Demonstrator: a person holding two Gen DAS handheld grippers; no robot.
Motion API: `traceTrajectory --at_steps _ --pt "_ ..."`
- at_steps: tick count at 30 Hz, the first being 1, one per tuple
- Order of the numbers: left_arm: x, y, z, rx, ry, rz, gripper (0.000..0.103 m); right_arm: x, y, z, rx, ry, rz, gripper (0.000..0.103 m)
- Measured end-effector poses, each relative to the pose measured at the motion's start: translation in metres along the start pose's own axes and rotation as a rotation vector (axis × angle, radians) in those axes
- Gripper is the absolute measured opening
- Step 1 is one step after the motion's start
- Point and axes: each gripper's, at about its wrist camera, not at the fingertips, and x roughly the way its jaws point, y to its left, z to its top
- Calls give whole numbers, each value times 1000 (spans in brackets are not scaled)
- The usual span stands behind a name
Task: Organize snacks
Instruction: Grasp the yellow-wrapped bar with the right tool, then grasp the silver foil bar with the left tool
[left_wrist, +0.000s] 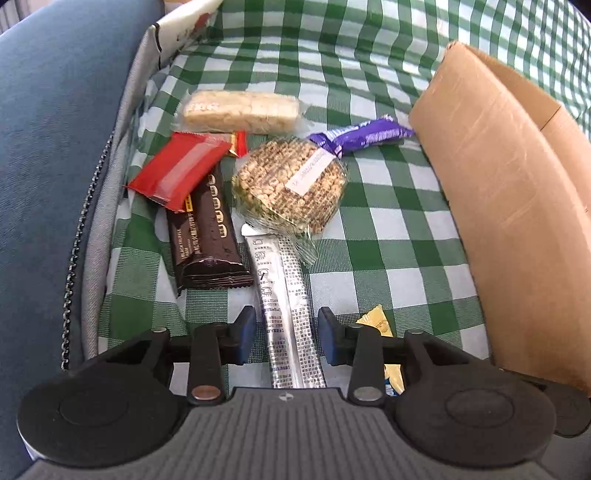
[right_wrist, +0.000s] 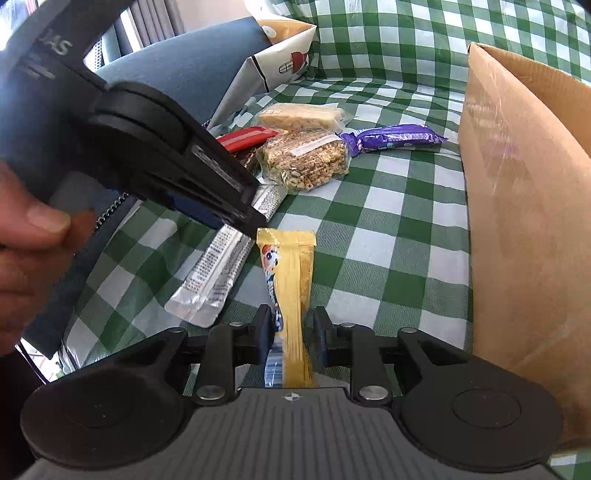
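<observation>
**Two grippers poised over stick snacks beside a cardboard box**

While a green-and-white checked cloth (left_wrist: 388, 229) covers the desk, the largest thing on it is an open cardboard box (left_wrist: 517, 192), standing at three o'clock in both wrist views. A blue cushioned chair back (left_wrist: 55, 129) fills nine o'clock. At twelve o'clock lies a loose cluster of snacks: a pale rice bar (left_wrist: 242, 110), a round puffed-grain cake (left_wrist: 291, 184), a purple wrapper (left_wrist: 364, 138), a red packet (left_wrist: 177, 170) lying partly over a dark chocolate bar (left_wrist: 207, 236).

Nearest the left gripper (left_wrist: 286, 338), at six o'clock, a long silver stick pack (left_wrist: 284, 295) runs between its jaws, which stand fairly wide with a clear gap on each side. It points steeply downward.

In the right view, the right gripper (right_wrist: 290, 338) points down at a shallower slant. A yellow stick snack (right_wrist: 291, 280) lies between its jaws; they are narrow, close to the wrapper, but seem not to press it. A hand (right_wrist: 26, 240) at nine o'clock holds the left gripper.

The step looks like picking up stick snacks. Next, each pair of jaws probably needs to close on its wrapper, then lift and carry it toward the box.
</observation>
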Motion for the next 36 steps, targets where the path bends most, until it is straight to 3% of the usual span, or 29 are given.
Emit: traceTrajectory --at_steps 6,8,11,12,20,36 --pt "9 -8 3 24 14 46 40 2 -4 2 22 -9 17 31" --pt "10 -9 3 30 12 58 36 1 -5 2 24 -16 6 31" --pt "9 -9 2 30 11 65 30 1 -5 0 25 -20 -18 16" --pt "8 -8 1 31 12 64 29 1 -5 0 30 -23 -21 15" --pt "4 -2 -5 27 17 43 28 1 -9 0 55 -30 -68 15" --pt "6 -7 -4 46 23 50 31 3 -9 -2 57 -21 -65 16"
